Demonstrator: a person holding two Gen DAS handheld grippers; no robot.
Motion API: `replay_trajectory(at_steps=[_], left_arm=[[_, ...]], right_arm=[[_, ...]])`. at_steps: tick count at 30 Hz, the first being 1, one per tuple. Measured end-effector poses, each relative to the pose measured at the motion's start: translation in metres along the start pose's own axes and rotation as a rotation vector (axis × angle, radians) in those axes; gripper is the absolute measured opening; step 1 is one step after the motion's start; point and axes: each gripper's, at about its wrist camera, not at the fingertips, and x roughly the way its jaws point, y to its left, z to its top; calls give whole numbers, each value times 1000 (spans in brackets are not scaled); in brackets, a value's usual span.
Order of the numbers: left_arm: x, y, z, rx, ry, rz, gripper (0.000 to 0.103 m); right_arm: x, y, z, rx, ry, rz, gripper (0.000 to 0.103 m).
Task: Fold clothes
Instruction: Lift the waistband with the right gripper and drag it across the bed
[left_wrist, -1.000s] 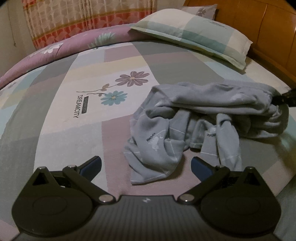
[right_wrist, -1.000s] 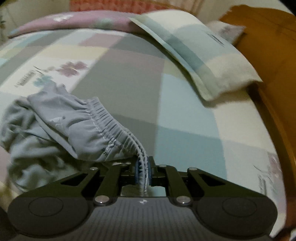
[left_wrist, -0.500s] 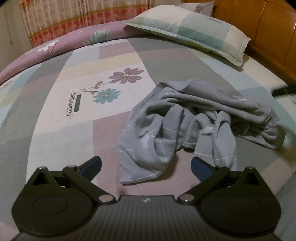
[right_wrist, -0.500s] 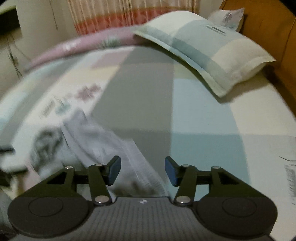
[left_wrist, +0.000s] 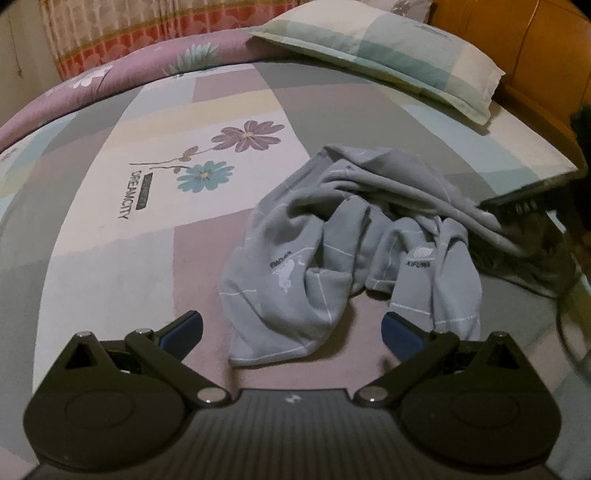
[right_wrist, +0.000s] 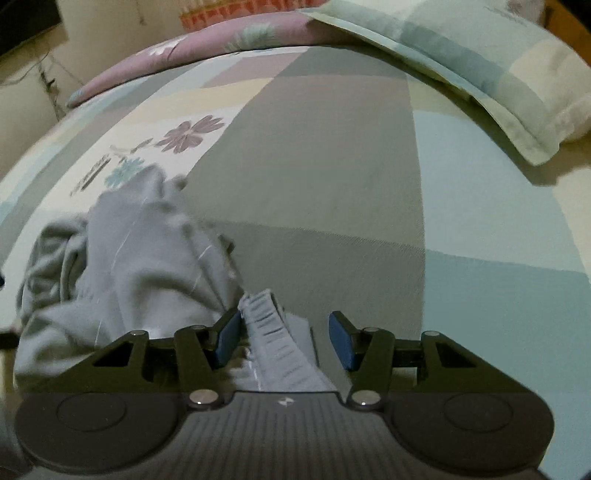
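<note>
Crumpled grey trousers (left_wrist: 332, 240) with thin white lines lie in a heap on the patchwork bed sheet (left_wrist: 110, 258). My left gripper (left_wrist: 291, 328) is open wide just above the bed, and the hem of one trouser leg lies between its blue pads (left_wrist: 184, 328) untouched. In the right wrist view the trousers (right_wrist: 140, 266) spread to the left. Their gathered elastic waistband (right_wrist: 266, 317) runs between the fingers of my right gripper (right_wrist: 285, 332). That gripper is open, its pads clear of the cloth. A dark blurred shape (left_wrist: 517, 210) at the heap's right end looks like that gripper.
A checked pillow (left_wrist: 388, 48) lies at the head of the bed against the wooden headboard (left_wrist: 535, 55). A purple flowered quilt (left_wrist: 110, 81) runs along the far edge below a striped curtain (left_wrist: 129, 33). The sheet's flower print (left_wrist: 229, 155) lies left of the heap.
My right gripper has let go of the waistband, opened its jaws and come down close to the bed. The lifted end of the trousers has slumped. The left gripper has stayed put.
</note>
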Motion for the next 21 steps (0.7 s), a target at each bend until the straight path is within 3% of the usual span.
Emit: replay_trajectory(at_steps=[2, 3, 6, 12, 13, 17, 19, 21], left_arm=[[3, 0, 1, 2, 2, -3, 102], [4, 0, 1, 2, 3, -2, 102], [6, -1, 1, 2, 5, -2, 102], [9, 0, 1, -1, 14, -4, 102], [9, 0, 1, -1, 16, -5, 102], [11, 1, 0, -3, 22, -6, 102], [12, 1, 0, -5, 26, -11, 102], [13, 1, 0, -6, 30, -16, 102]], right_arm=[[-4, 6, -2, -29, 1, 2, 56], [-6, 8, -3, -42, -1, 7, 40], [-17, 18, 1, -121, -20, -7, 24], [-25, 4, 21, -162, -53, -83, 23], [-24, 1, 24, -169, -55, -110, 23], [-17, -3, 32, -189, -17, -67, 34], [-14, -2, 37, -226, -13, -63, 53], [-9, -2, 43, -246, 3, -25, 60]])
